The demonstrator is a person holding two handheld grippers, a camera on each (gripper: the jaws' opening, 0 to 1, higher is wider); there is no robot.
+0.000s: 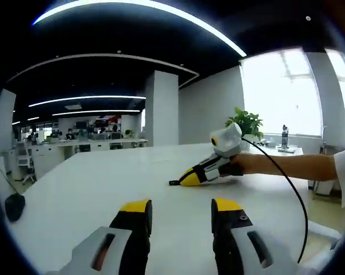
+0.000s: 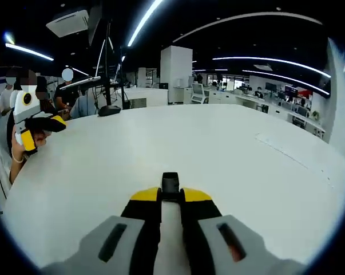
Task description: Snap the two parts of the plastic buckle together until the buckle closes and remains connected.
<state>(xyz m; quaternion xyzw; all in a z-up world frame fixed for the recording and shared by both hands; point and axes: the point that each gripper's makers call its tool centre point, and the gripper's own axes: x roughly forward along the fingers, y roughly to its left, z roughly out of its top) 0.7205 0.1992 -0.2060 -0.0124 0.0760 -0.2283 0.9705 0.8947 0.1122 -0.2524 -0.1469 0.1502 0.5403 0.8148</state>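
In the right gripper view, a small black plastic buckle piece (image 2: 170, 185) sticks out from between the yellow tips of my right gripper (image 2: 170, 196), which is shut on it low over the white table (image 2: 235, 154). The left gripper view shows the right gripper (image 1: 186, 179) from the side, resting near the table with the black buckle piece (image 1: 173, 183) at its tip. My left gripper (image 1: 181, 209) is open, its jaws wide apart with nothing between them. In the right gripper view the left gripper (image 2: 43, 130) is held in a hand at the far left, away from the buckle piece.
The white table (image 1: 103, 183) is broad. A black rounded object (image 1: 15, 206) lies near its left edge. A potted plant (image 1: 246, 121) and a bottle (image 1: 284, 137) stand by the window. A black stand (image 2: 107, 86) and seated people (image 2: 75, 103) are beyond the table.
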